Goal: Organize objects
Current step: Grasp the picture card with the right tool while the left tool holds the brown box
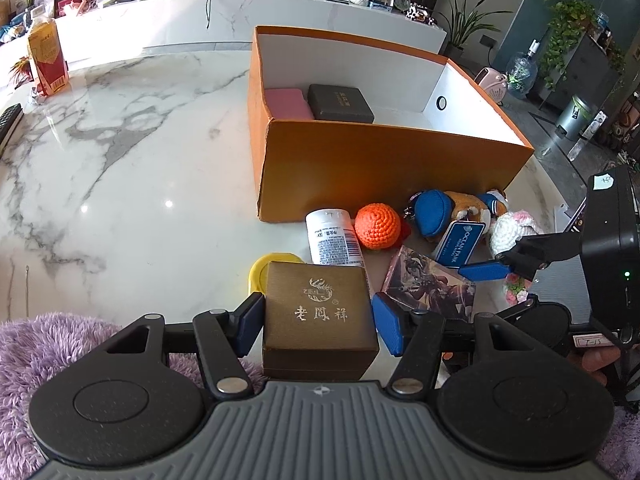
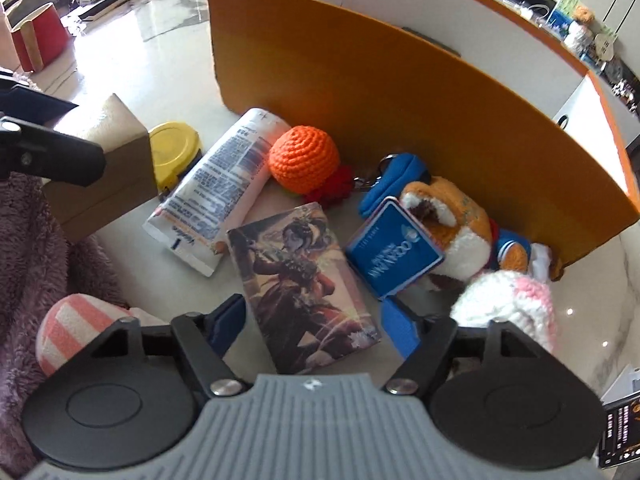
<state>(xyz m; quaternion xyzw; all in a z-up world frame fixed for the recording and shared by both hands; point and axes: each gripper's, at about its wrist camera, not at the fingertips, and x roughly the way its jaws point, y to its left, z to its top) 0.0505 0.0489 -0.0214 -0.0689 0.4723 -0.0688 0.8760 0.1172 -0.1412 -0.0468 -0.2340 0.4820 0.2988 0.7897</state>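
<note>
My left gripper [image 1: 319, 326] is shut on a brown jewellery box [image 1: 318, 304] with gold lettering, a blue pad against each side. The box rests at the table's near edge, and in the right wrist view it [image 2: 100, 176] sits under a left finger [image 2: 52, 156]. My right gripper [image 2: 314, 326] is open, its pads straddling an illustrated card box [image 2: 304, 280] lying flat on the marble without pressing it. One right fingertip [image 1: 484, 270] shows beside that card box [image 1: 432, 284]. The orange carton [image 1: 380, 156] behind holds a pink case [image 1: 286, 104] and a dark box [image 1: 340, 102].
Between me and the carton lie a white tube [image 2: 224, 188], a yellow lid [image 2: 174, 146], an orange crochet ball [image 2: 304, 158], a plush toy with a blue tag [image 2: 394, 254] and a white-pink crochet piece [image 2: 508, 300]. Purple fleece [image 1: 48, 344] covers the near left edge.
</note>
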